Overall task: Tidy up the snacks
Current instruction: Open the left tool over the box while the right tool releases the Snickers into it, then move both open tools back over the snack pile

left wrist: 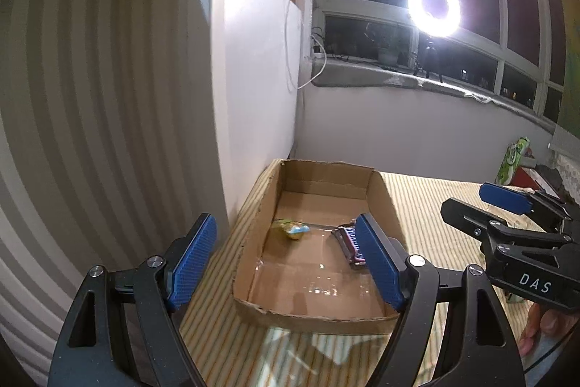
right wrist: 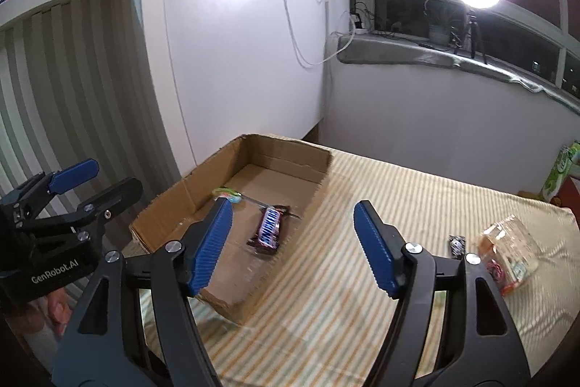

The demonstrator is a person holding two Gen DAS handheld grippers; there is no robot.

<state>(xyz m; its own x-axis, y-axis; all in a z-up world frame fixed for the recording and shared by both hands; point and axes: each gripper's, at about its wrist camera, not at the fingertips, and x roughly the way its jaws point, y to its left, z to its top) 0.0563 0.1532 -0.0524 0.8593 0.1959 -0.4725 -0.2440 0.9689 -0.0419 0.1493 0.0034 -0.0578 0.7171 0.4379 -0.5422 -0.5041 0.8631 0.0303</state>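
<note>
Shallow cardboard tray (left wrist: 377,202), open-topped, on a striped tablecloth (right wrist: 398,205) against a white wall panel (right wrist: 235,60).

Contents of tray, two items:
- Chocolate bar (right wrist: 269,230) in dark wrapper with blue lettering, flat on the tray floor, at about 3 o'clock from the other item in the left wrist view.
- Small yellow-green snack packet (left wrist: 290,229), flat on the floor near the tray's left wall; apart from the bar.

Outside the tray, on the cloth, at 3 o'clock from it in the right wrist view:
- Small dark wrapped piece (right wrist: 457,245).
- Clear packet (right wrist: 507,252) with a pale baked item inside, just beside the dark piece.

Tools:
- Left gripper (left wrist: 286,263): blue pads spread wide, nothing between them; above the tray's near end.
- Right gripper (right wrist: 293,247): pads spread wide, empty; above the tray's right edge.

Background: lit ring lamp (left wrist: 434,6) on the windowsill, at 1 o'clock.
</note>
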